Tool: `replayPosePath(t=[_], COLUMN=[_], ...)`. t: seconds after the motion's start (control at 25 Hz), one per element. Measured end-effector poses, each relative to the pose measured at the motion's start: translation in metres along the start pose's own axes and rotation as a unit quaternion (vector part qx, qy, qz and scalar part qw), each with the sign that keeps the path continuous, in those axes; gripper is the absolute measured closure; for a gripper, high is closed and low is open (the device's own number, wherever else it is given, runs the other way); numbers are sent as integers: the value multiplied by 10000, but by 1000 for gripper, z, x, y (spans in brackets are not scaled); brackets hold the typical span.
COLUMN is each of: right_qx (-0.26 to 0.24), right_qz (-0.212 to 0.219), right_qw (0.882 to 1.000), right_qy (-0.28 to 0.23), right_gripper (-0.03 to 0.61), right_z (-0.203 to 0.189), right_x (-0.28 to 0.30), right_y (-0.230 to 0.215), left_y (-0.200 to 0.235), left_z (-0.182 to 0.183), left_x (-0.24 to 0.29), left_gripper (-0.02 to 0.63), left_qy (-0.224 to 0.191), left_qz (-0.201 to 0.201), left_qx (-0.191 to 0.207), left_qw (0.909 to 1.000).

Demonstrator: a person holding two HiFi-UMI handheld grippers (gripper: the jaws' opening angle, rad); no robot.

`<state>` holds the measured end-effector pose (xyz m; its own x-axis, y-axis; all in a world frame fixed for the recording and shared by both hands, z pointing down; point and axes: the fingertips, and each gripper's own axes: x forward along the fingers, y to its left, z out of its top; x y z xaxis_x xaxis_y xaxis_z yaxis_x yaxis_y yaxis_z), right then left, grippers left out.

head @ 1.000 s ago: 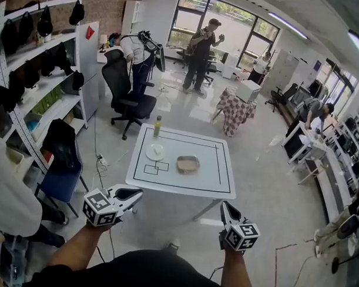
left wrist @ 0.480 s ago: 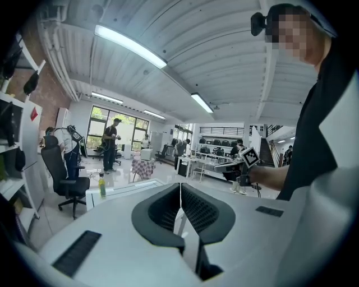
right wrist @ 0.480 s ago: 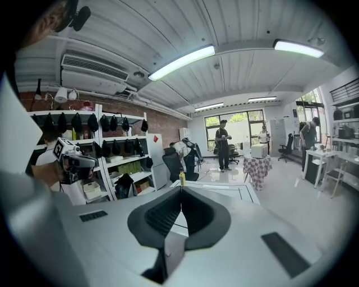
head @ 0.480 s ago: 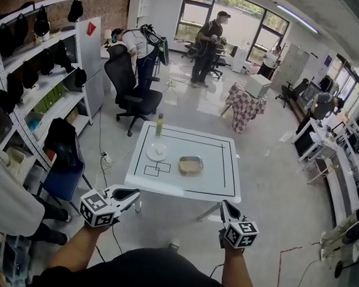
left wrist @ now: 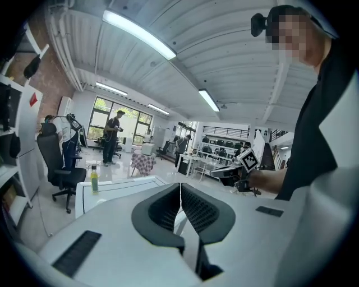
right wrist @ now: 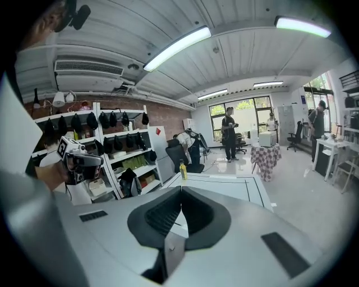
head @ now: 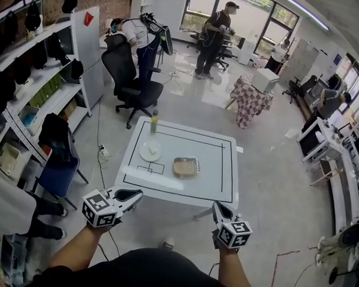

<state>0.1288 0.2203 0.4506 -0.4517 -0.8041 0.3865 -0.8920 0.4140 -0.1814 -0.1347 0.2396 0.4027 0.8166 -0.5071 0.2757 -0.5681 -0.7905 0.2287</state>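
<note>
A white table [head: 209, 181] with black lines stands ahead of me. On it are a small green-yellow bottle [head: 155, 121] at the far left corner, a white plate [head: 150, 151] and a shallow tray [head: 185, 167] with something tan in it. My left gripper [head: 138, 195] hovers just short of the table's near left edge, its jaws pressed together and empty. My right gripper [head: 215, 207] is held near the table's near right corner, also shut on nothing. The bottle [left wrist: 93, 179] shows in the left gripper view and the bottle [right wrist: 183, 170] in the right gripper view.
A black office chair [head: 133, 85] stands beyond the table, a blue chair [head: 59, 165] to its left. Shelving [head: 34, 82] lines the left wall. People stand at the back of the room. A checkered-cloth table [head: 251, 100] is at the back right, desks along the right.
I have come closer to the table, which now sits lower and nearer in the head view. Both grippers stay shut and held in front of me.
</note>
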Motion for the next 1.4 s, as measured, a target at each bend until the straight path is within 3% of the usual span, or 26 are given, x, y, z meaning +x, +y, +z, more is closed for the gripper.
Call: replayPosePath(t=[0.52,0.8,1.4], right_qx=[193,209,163], right_qz=[408,627,1031], right_qw=[9987,9973,9938], right_qy=[244,326,383], right_gripper=[565,565,565], right_z=[13,15,31], right_x=[65,82,112], right_y=[-74,-116,-163], left_y=[40,43,41], left_z=[16,31,36], left_x=[91,131,184], left_gripper=[589,589,589], left_qy=[162,198,280], left_qz=[178,355,557], left_qx=[-189,-180,-316], left_qw=[9995,9990,9976])
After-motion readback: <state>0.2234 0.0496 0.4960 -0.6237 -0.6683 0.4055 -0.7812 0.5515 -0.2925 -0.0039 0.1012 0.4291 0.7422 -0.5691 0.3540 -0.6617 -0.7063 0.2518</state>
